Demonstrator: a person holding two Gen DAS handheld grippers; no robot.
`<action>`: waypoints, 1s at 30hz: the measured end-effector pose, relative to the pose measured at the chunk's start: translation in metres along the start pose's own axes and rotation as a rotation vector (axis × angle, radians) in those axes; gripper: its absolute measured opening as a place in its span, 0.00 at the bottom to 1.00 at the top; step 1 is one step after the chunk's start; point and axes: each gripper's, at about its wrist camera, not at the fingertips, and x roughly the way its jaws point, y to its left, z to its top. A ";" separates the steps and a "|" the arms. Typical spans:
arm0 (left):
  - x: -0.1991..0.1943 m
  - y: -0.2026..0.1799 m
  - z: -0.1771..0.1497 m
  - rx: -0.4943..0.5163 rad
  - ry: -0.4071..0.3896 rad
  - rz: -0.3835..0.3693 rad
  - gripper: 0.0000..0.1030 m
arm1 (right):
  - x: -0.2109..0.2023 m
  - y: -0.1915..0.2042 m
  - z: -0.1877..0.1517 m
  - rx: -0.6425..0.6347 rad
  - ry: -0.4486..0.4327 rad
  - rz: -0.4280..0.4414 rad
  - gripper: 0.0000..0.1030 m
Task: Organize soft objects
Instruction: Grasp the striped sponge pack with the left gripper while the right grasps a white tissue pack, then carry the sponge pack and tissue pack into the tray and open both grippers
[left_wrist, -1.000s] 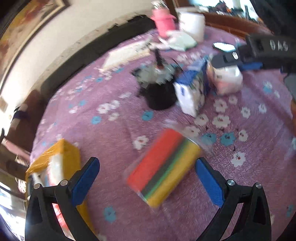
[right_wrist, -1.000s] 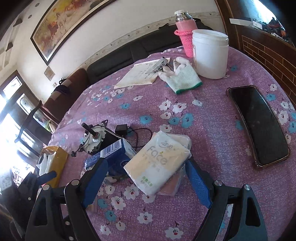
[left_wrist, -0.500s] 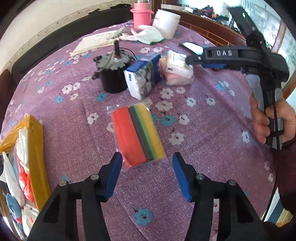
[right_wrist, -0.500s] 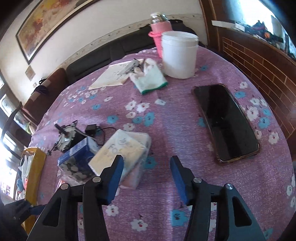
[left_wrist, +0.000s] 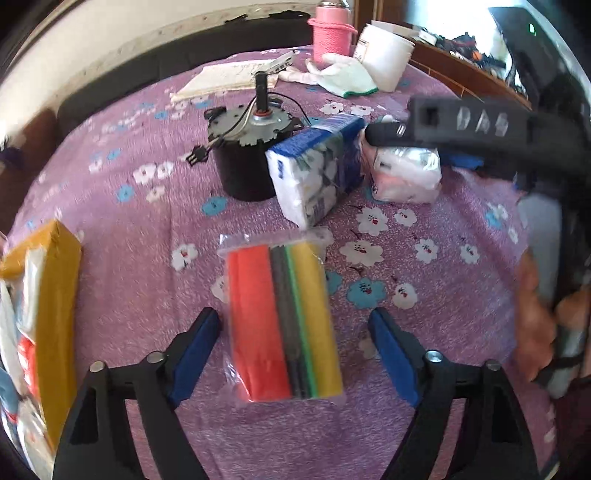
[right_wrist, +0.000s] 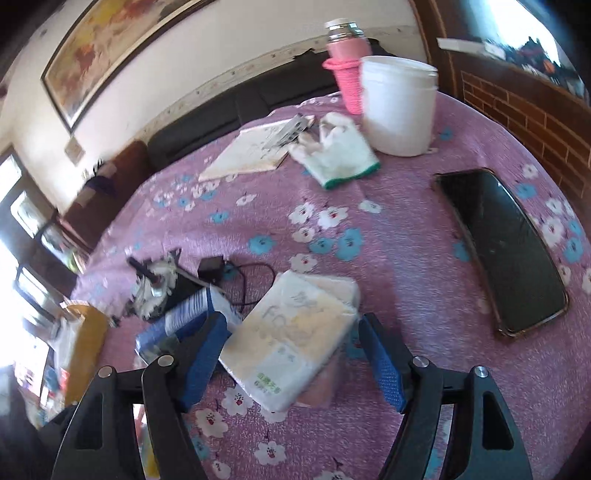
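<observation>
Table (right_wrist: 424, 236): covered by a purple cloth printed with white and blue flowers.
Phone (right_wrist: 506, 247): laid flat, screen up, at the right side, well apart from the packs.
White tub (right_wrist: 397, 107): stood upright at the far edge, beside a pink flask (right_wrist: 347, 74); a white glove (right_wrist: 338, 153) is laid in front.
Yellow box (left_wrist: 48, 325): placed at the left edge of the table.
Motor (left_wrist: 247, 147): stood just behind the blue tissue pack (left_wrist: 317, 173), apparently touching it.
Sponge pack (left_wrist: 282, 317): laid flat in clear wrap, red to yellow; bracketed by the left gripper (left_wrist: 295, 354), whose jaws are spread wide and clear of it.
White tissue pack (right_wrist: 291, 339): rested on a pink pack, beside the blue one; straddled by the right gripper (right_wrist: 291, 356), jaws spread, contact not discernible.
</observation>
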 end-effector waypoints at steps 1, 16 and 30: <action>-0.003 -0.001 -0.001 0.006 -0.012 0.003 0.49 | 0.001 0.002 -0.001 -0.016 0.004 -0.012 0.66; -0.080 0.039 -0.047 -0.162 -0.150 -0.124 0.37 | -0.042 -0.033 -0.002 0.114 -0.111 0.032 0.28; -0.165 0.192 -0.159 -0.543 -0.265 0.031 0.38 | -0.070 -0.013 -0.011 0.071 -0.185 0.031 0.29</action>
